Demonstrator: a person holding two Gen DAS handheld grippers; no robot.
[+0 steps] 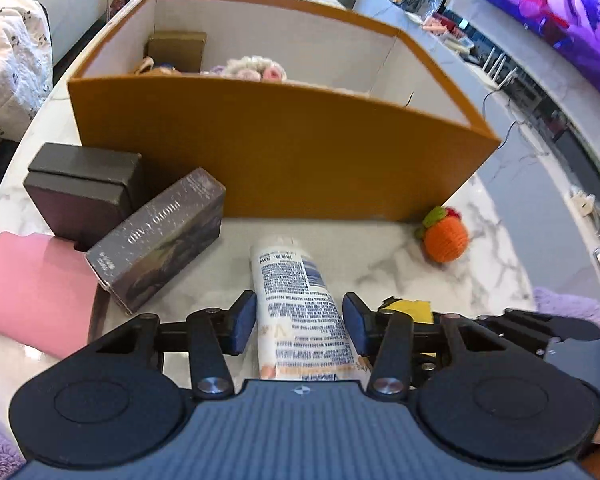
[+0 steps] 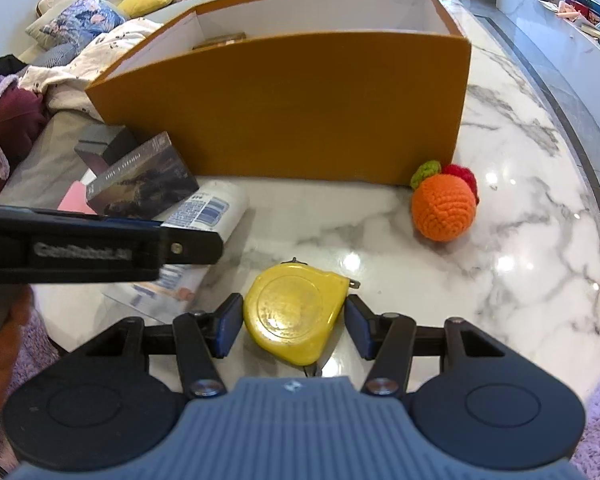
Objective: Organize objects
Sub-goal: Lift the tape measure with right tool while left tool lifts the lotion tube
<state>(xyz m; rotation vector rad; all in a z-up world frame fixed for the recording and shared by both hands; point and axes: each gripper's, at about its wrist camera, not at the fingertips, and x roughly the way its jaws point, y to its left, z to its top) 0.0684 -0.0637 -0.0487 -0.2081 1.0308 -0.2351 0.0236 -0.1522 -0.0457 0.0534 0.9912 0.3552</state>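
Side by side on a white marble counter (image 2: pixel 480 248), two hand-held grippers work in front of a large orange cardboard box with a white interior (image 1: pixel 284 160). The left gripper (image 1: pixel 299 322) has its fingers apart around a white plastic tube printed with blue text (image 1: pixel 296 296), which lies flat on the counter with its cap end toward the box; the left finger sits right against the tube, while a sliver of gap shows at the right finger. The right gripper (image 2: pixel 294 326) likewise has its fingers spread on either side of a yellow tape measure (image 2: pixel 292 312) lying flat on the marble, close to both pads without clearly being squeezed.

An orange crocheted ball with a green leaf and a red tuft (image 2: pixel 446 204) rests near the box's front right corner. Left of the tube, a dark printed photo-card box (image 1: pixel 160 236) leans against a black rectangular case (image 1: pixel 80 184), and a pink flat object (image 1: pixel 36 292) lies beside them at the counter's edge. Inside the orange box, a brown carton (image 1: pixel 176 50) and a pastel crocheted bundle (image 1: pixel 252 68) are visible above the front wall. A television screen (image 1: pixel 548 12) glows purple at the far right of the room.
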